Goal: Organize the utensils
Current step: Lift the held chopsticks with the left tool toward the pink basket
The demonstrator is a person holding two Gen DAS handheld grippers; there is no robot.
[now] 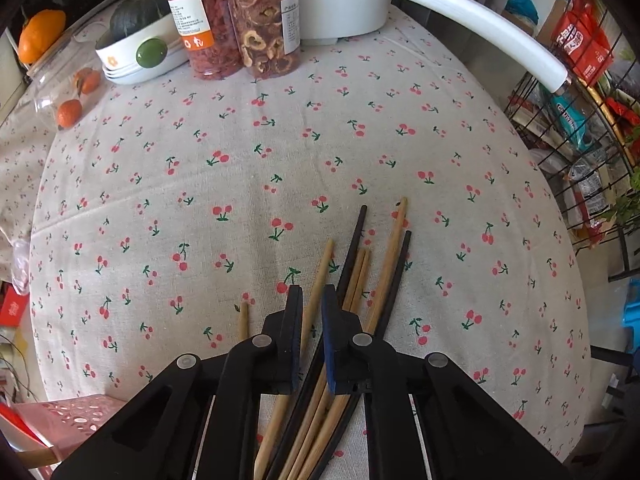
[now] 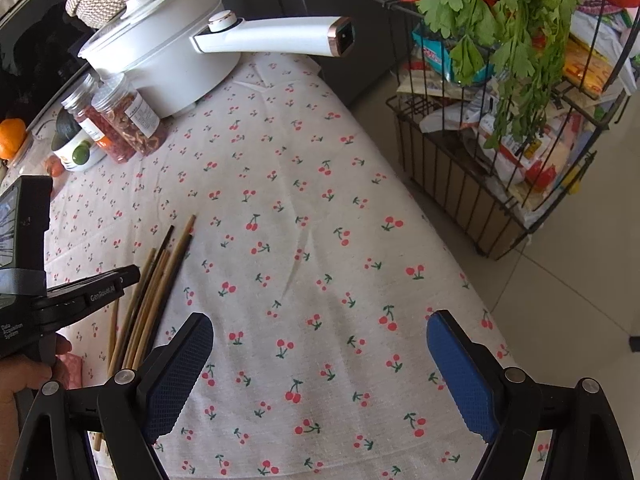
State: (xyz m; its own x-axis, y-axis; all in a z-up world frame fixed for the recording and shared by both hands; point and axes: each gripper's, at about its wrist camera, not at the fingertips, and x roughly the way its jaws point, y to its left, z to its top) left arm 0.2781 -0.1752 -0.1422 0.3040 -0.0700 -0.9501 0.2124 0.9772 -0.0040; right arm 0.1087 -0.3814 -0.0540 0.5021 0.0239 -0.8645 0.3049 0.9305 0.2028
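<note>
The left gripper (image 1: 311,300) is clamped on one bamboo chopstick (image 1: 316,292) from the loose pile (image 1: 372,272) on the tablecloth (image 1: 240,184). The right gripper (image 2: 320,336) gapes empty nearby. Sorting has barely begun; the pile remains.

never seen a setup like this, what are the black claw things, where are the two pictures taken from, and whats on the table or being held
The black claws are hand-held grippers, one in each of a person's hands, each carrying a camera that looks along its two fingers.

The left camera's picture shows the left gripper with its fingers nearly shut around one light wooden chopstick, part of a loose pile of chopsticks, light and dark.

The right camera's picture shows the right gripper wide open and empty over the cherry tablecloth, with the left gripper at its left edge.

Farther back stand a white pot and two jars.
</note>
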